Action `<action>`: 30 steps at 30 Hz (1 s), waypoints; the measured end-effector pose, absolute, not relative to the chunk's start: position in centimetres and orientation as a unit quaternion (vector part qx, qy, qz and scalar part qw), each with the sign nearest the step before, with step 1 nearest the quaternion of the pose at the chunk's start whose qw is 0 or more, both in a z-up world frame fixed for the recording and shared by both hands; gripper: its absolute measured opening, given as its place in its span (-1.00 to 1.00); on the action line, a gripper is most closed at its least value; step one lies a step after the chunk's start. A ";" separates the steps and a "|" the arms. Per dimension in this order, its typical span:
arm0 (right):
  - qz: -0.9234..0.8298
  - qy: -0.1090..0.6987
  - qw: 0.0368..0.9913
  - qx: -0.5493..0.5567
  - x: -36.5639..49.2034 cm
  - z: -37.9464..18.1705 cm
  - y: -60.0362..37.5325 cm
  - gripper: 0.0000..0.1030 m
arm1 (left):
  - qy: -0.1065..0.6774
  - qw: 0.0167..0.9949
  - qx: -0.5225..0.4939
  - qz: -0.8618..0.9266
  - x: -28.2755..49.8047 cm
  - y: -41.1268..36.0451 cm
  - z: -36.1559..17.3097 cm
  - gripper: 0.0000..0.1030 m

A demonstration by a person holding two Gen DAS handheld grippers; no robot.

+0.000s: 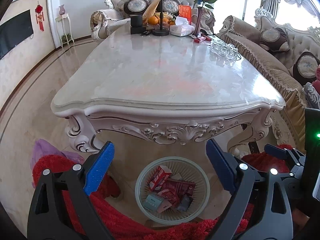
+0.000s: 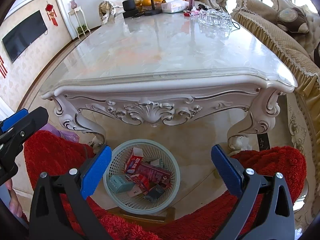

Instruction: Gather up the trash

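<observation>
A pale green mesh waste basket [image 1: 140, 188] stands on the floor in front of the marble table; it also shows in the right wrist view [image 2: 114, 160]. Inside lie several pieces of trash: a red and white carton [image 1: 159, 177], a dark red box [image 2: 155, 173], a teal box [image 2: 120, 184] and a dark packet [image 2: 155, 194]. My left gripper [image 1: 160, 168] is open and empty above the basket. My right gripper [image 2: 161, 170] is open and empty above it too. The left gripper's tip shows at the left edge of the right wrist view [image 2: 18, 118].
An ornate white marble table [image 1: 160, 76] fills the middle. At its far end stand a tissue box [image 1: 181, 29], fruit, a phone stand [image 1: 161, 10], glasses [image 1: 223, 49] and a rose vase. Sofas stand on the right. Red fuzzy fabric [image 2: 60, 152] and a purple bag [image 1: 45, 150] are near.
</observation>
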State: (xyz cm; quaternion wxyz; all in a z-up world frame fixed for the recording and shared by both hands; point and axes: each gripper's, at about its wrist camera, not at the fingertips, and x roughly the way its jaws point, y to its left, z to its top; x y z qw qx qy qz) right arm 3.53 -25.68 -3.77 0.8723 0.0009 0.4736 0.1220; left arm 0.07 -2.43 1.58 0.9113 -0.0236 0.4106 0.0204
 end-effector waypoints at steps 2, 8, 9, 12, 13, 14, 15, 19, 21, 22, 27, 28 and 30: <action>0.121 0.473 0.873 0.001 3.5 -3.8 -25.6 0.85 | 0.411 0.911 -0.024 0.021 0.1 -2.4 1.6 0.75; 0.121 0.473 0.873 0.001 3.6 -3.8 -25.6 0.85 | 0.412 0.911 -0.023 0.021 0.1 -2.4 1.5 0.75; 0.121 0.473 0.873 0.001 3.5 -3.8 -25.6 0.85 | 0.412 0.911 -0.022 0.022 0.0 -2.4 1.4 0.75; 0.121 0.473 0.873 0.001 3.5 -3.8 -25.6 0.85 | 0.415 0.909 -0.018 0.026 0.2 -2.4 1.3 0.75; 0.121 0.473 0.873 0.001 3.5 -3.8 -25.6 0.85 | 0.416 0.909 -0.017 0.025 0.2 -2.4 1.2 0.75; 0.121 0.473 0.873 0.001 3.5 -3.8 -25.6 0.85 | 0.417 0.908 -0.018 0.025 0.2 -2.4 1.2 0.75; 0.121 0.473 0.873 0.001 3.5 -3.8 -25.6 0.85 | 0.417 0.908 -0.018 0.024 0.2 -2.4 1.1 0.75; 0.120 0.473 0.873 0.000 3.5 -3.8 -25.6 0.85 | 0.418 0.908 -0.018 0.024 0.2 -2.4 1.2 0.75; 0.119 0.474 0.872 0.000 3.6 -3.9 -25.6 0.85 | 0.420 0.907 -0.019 0.022 0.2 -2.5 1.1 0.75; 0.119 0.475 0.872 0.000 3.6 -3.9 -25.7 0.85 | 0.421 0.907 -0.020 0.021 0.2 -2.5 1.0 0.75; 0.117 0.475 0.872 0.001 3.6 -4.0 -25.7 0.85 | 0.419 0.907 -0.018 0.026 0.0 -2.5 0.9 0.75; 0.117 0.475 0.872 0.001 3.7 -4.0 -25.8 0.85 | 0.416 0.909 -0.017 0.028 -0.1 -2.5 1.0 0.75; 0.117 0.475 0.872 0.002 3.7 -4.1 -25.8 0.85 | 0.414 0.910 -0.016 0.029 -0.1 -2.5 1.1 0.75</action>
